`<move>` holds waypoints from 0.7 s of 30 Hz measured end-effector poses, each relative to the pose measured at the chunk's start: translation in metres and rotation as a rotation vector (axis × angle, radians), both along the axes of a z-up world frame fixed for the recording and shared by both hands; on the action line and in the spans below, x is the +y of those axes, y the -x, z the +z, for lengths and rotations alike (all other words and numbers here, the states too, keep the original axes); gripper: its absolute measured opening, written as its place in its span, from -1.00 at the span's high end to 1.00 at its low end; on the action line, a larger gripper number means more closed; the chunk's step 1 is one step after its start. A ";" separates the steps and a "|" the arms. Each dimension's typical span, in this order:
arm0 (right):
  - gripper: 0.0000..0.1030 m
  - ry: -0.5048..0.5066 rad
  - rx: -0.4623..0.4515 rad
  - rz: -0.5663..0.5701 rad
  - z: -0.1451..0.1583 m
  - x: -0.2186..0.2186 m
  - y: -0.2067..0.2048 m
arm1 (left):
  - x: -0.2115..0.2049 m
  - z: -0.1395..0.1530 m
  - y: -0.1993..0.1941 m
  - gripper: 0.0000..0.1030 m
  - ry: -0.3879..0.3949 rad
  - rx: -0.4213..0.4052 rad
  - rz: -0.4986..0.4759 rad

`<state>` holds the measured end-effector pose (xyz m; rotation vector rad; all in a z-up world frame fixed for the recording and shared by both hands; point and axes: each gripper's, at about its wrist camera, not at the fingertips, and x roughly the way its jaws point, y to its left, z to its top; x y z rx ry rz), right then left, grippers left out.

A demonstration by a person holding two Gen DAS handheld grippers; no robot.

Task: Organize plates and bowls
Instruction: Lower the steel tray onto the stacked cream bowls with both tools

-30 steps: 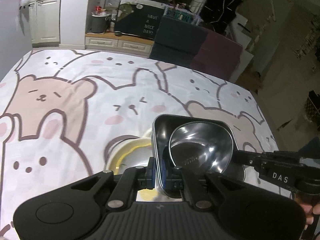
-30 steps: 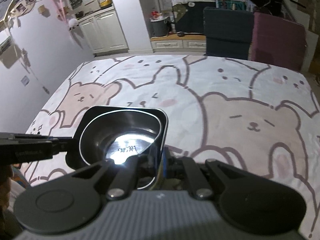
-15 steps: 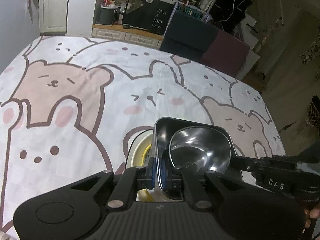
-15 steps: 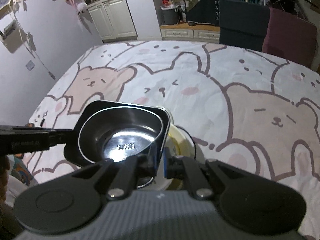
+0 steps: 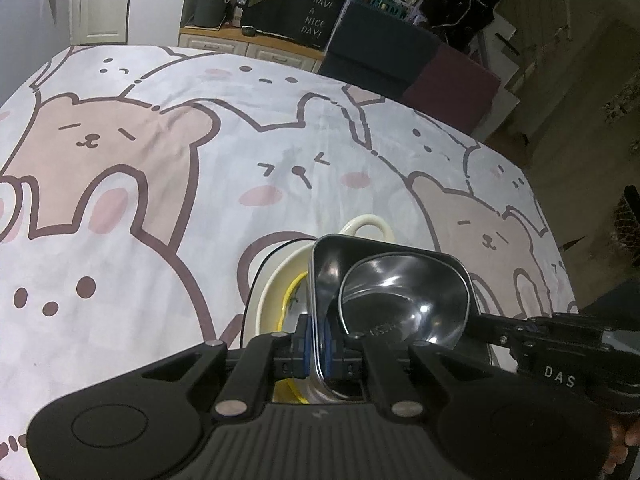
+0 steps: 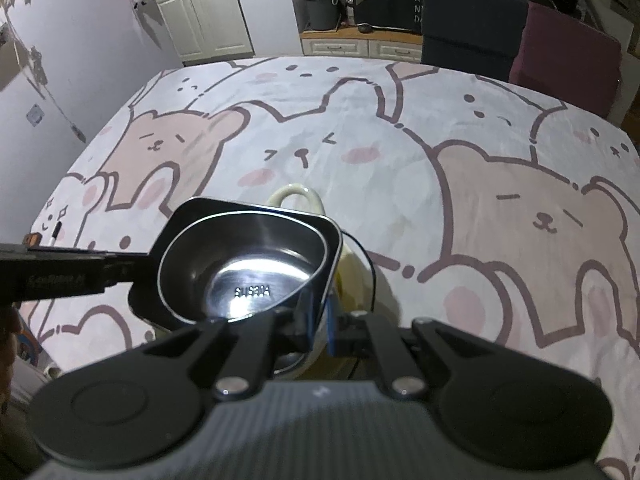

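- Shiny steel bowl (image 5: 400, 304) with a black outside is held up by both grippers, right above a cream dish (image 5: 276, 292).
- Its shape is squarish with round corners, and small letters are stamped in its bottom.
- Left gripper (image 5: 316, 344) has its two blue fingers (image 5: 305, 346) pressed together on the bowl's left wall.
- Right gripper (image 6: 320, 320) has its fingers clamped on the bowl's right wall, one inside and one outside.
- Under the bowl, the cream dish sits on the tablecloth (image 6: 400, 160); it has a yellow inside and a loop handle (image 6: 296, 196) that pokes out past the bowl's far edge.
- Beyond the bowl, the tablecloth is white with big pink bears and bunnies drawn on it.
- Past the far edge of the tablecloth stand a dark chair (image 6: 472, 20) and a dark red chair (image 6: 568, 68), side by side.
- Farther behind the bowl are white cupboards (image 6: 208, 20) and a grey bin (image 6: 322, 10).
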<state>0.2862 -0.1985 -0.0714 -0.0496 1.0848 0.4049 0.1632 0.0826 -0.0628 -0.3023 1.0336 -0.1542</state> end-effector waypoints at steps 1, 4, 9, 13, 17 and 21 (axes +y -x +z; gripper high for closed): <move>0.84 0.002 0.002 0.003 -0.001 0.001 0.000 | 0.001 -0.001 -0.001 0.88 0.000 0.002 0.000; 0.83 0.006 0.008 0.009 -0.003 0.003 -0.002 | 0.001 -0.003 -0.003 0.88 0.001 0.005 0.000; 0.83 0.018 0.014 0.013 -0.007 0.005 -0.005 | 0.000 -0.006 -0.006 0.88 -0.011 0.010 -0.006; 0.82 0.018 0.016 0.018 -0.007 0.007 -0.005 | 0.001 -0.008 -0.007 0.88 -0.008 0.014 -0.007; 0.82 0.026 0.020 0.021 -0.008 0.009 -0.005 | 0.002 -0.008 -0.008 0.88 -0.006 0.015 -0.009; 0.82 0.035 0.017 0.028 -0.009 0.010 -0.004 | 0.001 -0.010 -0.007 0.88 -0.015 0.022 -0.013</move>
